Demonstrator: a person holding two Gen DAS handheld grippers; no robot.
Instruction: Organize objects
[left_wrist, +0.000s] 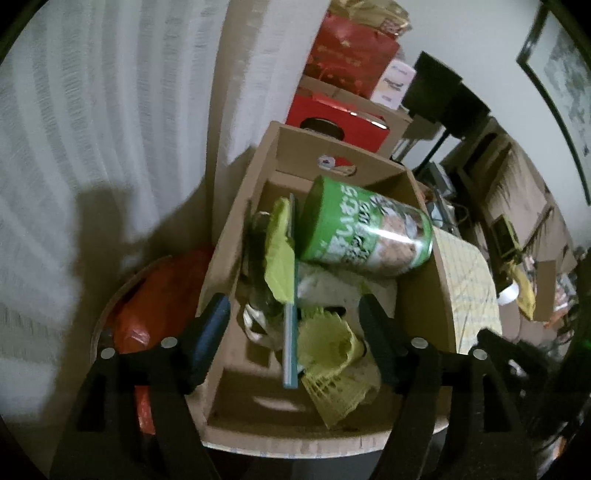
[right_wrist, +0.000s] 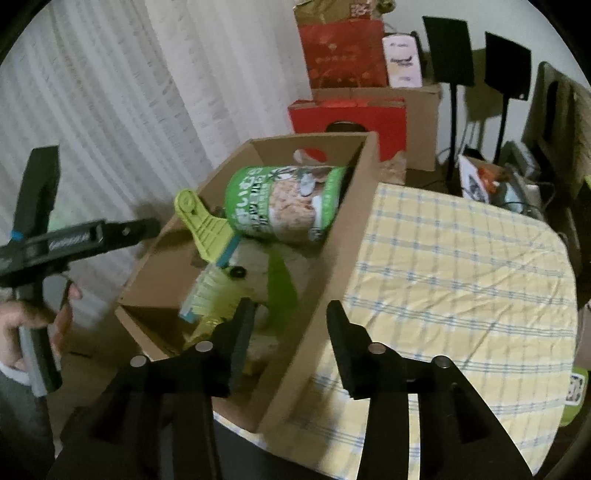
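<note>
— How's the light?
— Dim and flat in both views, with a greenish cast. The pale curtain (left_wrist: 92, 129) is the brightest area, and a soft dark shadow (left_wrist: 107, 221) falls across it in the left wrist view.
— Sharpness?
— Poor. Motion blur smears the green canister (right_wrist: 284, 203), its lettering unreadable; the checked cloth (right_wrist: 461, 277) is soft too.
— Edges?
— Strong fisheye bending, straight lines bowed, black corners around each round picture. A small glare streaks the canister's side.

Black two-finger left gripper (left_wrist: 293, 339), blue pad on one finger, round silver pins at the linkage joints. Right gripper (right_wrist: 291, 339): matte black, same silver pins. White cuff (right_wrist: 11, 371) at the hand (right_wrist: 22, 328).
</note>
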